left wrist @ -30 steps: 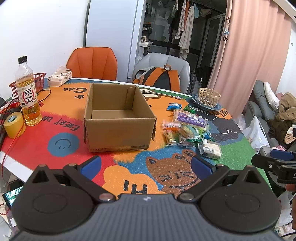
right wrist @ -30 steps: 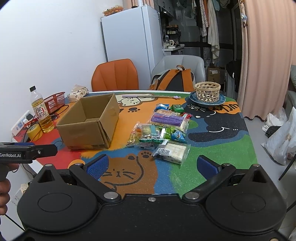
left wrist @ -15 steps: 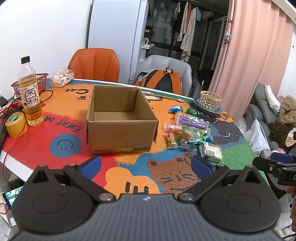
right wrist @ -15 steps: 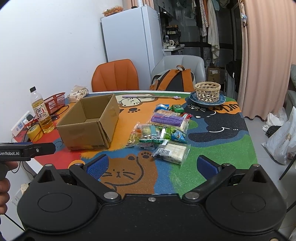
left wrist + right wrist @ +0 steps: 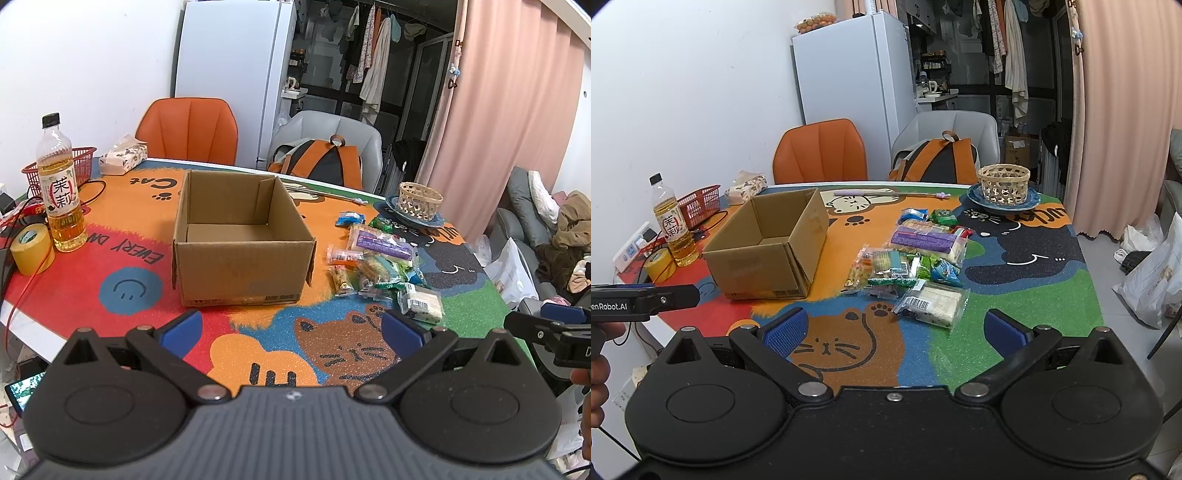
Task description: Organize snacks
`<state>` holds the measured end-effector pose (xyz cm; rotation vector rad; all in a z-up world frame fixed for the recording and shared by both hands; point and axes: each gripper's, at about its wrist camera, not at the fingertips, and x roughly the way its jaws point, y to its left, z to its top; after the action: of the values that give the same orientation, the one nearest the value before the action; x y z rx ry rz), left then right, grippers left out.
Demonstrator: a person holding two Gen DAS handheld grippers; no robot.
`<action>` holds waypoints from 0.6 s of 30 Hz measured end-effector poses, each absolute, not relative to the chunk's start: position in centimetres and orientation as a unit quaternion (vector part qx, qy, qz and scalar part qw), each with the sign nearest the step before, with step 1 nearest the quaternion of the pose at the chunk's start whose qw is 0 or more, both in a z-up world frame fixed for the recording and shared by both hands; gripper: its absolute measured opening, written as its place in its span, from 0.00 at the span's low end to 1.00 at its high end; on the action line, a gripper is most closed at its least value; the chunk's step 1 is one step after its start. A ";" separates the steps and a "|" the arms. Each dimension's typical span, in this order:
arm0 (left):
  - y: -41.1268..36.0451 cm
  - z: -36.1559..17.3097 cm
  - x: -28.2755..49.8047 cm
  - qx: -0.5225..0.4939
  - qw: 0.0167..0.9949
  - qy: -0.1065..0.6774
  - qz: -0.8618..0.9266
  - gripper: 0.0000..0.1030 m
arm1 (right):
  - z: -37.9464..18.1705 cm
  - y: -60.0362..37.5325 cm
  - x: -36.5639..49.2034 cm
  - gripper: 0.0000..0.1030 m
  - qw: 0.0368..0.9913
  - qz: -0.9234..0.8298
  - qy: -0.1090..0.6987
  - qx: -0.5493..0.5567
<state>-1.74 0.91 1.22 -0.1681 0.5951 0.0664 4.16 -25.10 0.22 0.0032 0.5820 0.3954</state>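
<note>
Both grippers spread wide over the near table edge, holding nothing.

Left wrist view: the left gripper has its jaws wide apart, empty, above the table; one open cardboard box sits mid-table, the snack pile just beside it toward the right edge, one tea bottle and one tape roll near the left edge.
Right wrist view: the right gripper is likewise spread and empty, the white-filled snack packet lying nearest it; one wicker basket stands at the far right corner.
</note>
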 end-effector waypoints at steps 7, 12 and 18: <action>0.9 1.3 -1.8 -0.083 0.952 0.292 0.033 1.00 | 0.3 -25.2 4.2 1.00 0.939 0.194 0.284 0.001; 0.8 1.2 -1.8 -0.083 0.952 0.291 0.033 1.00 | 0.3 -25.2 4.2 1.00 0.939 0.194 0.284 0.002; 0.7 1.2 -1.7 -0.083 0.952 0.293 0.032 1.00 | 0.3 -25.4 4.3 1.00 0.939 0.194 0.284 0.003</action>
<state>-1.68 0.66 1.17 -0.1689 0.5947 0.0657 4.30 -25.36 0.30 0.0070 0.5806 0.3958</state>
